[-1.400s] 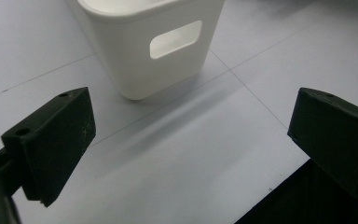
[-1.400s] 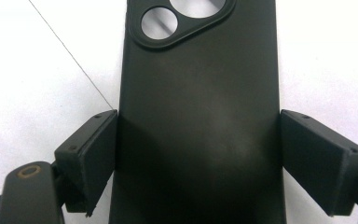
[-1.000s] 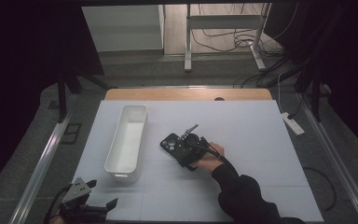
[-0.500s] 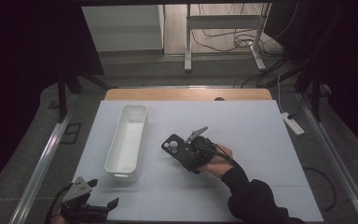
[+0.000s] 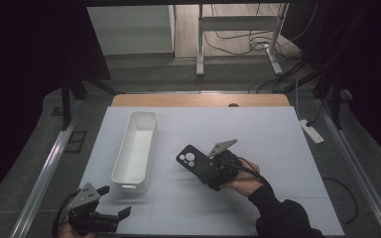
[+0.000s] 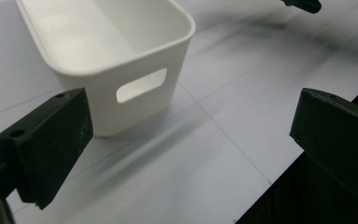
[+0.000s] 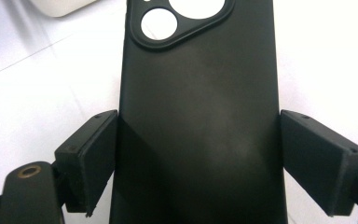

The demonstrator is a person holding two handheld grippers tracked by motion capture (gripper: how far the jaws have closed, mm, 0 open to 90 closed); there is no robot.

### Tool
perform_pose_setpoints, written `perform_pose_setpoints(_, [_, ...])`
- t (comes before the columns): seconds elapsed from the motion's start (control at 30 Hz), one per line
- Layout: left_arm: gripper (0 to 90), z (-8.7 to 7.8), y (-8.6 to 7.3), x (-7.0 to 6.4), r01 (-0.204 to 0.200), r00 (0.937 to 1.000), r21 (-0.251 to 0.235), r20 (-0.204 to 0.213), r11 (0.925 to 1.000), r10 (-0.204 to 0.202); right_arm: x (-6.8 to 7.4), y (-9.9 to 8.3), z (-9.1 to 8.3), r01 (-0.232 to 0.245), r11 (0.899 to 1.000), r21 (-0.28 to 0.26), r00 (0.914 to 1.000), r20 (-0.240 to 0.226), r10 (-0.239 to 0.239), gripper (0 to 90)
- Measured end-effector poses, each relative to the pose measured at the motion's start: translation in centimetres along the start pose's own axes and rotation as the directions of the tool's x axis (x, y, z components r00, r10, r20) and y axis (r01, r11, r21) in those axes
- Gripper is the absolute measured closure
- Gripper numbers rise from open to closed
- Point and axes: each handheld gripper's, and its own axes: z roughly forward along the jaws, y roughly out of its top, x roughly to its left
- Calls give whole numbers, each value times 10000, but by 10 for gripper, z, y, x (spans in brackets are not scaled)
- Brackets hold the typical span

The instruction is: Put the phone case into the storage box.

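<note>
White table (image 5: 278, 139), matte. Long white plastic bin (image 5: 135, 148) with handle cutouts, smooth, lying front-to-back, left of center. Black phone case (image 5: 196, 163), matte, flat slab with camera holes, held off the table just right of the bin, long axis pointing toward it. Right gripper (image 7: 198, 158) clamps the case by its 2 long edges. Left gripper (image 6: 186, 149) open, empty, near the bin's near end.

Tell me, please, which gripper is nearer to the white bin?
The left. The left gripper sits open just below the white bin, near its short end with the handle slot. The right gripper is farther off to the bin's right, clamped on the black phone case.
</note>
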Motion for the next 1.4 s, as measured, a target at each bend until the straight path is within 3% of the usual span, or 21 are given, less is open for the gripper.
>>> perform_pose_setpoints(0.5, [0,9,23,1,-638,9950,-385,741,9972,665,12,-18,-29,127,9979,-634,9986,-495,-159,154])
perform_pose_setpoints(0.7, [0,15,31,0,-1206,9883,-358,901,9921,1234,14,-26,-40,18,9971,-760,9980,-631,-66,154])
perform_pose_setpoints(1.03, [0,27,41,-3,-1545,9792,-392,1270,9872,1583,17,-38,-52,-4,9953,-964,9974,-722,-66,153])
perform_pose_setpoints(1.4, [0,43,54,-6,-2000,9639,-443,1703,9788,2046,21,-52,-65,-38,9934,-1150,9970,-769,-51,152])
